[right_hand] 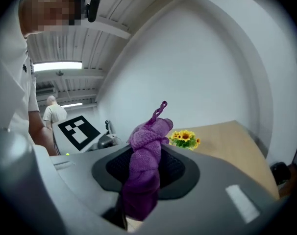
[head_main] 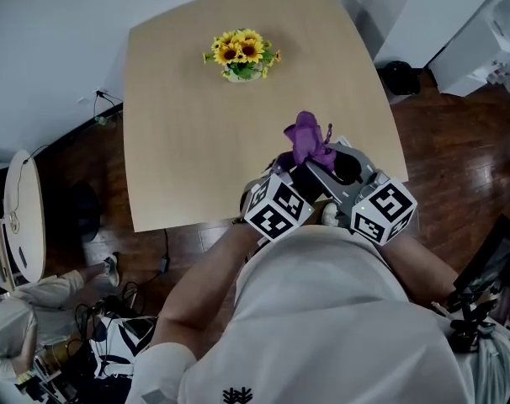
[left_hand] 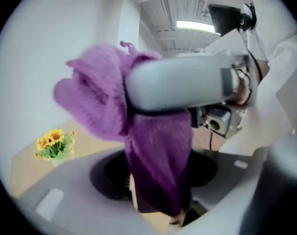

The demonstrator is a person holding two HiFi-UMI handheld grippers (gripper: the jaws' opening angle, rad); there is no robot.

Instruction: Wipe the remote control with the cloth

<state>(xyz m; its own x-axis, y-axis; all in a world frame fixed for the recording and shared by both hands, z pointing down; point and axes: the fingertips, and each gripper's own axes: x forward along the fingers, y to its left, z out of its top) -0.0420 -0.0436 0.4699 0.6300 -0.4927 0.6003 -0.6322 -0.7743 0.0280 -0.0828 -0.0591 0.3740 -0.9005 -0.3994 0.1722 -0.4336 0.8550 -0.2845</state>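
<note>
The right hand-held gripper (right_hand: 144,165) pinches a fluffy purple cloth (right_hand: 147,141) hanging into the left hand-held gripper (left_hand: 156,175), jaws half parted, grip unclear, at the wooden desk (head_main: 196,124)'s near edge; no remote control shows, so wiping seems unfinished.

Head view bright, evenly lit, sharp; only faint shadows seen on table (head_main: 196,141). Both gripper views bent by fisheye, corners blacked out. Light given by ceiling strip lamp (left_hand: 195,27), mildly blown out. Left gripper view smeared, purple cloth (left_hand: 158,151) soft, possibly through motion blur. Right gripper view sharper, near parts defocused.
</note>
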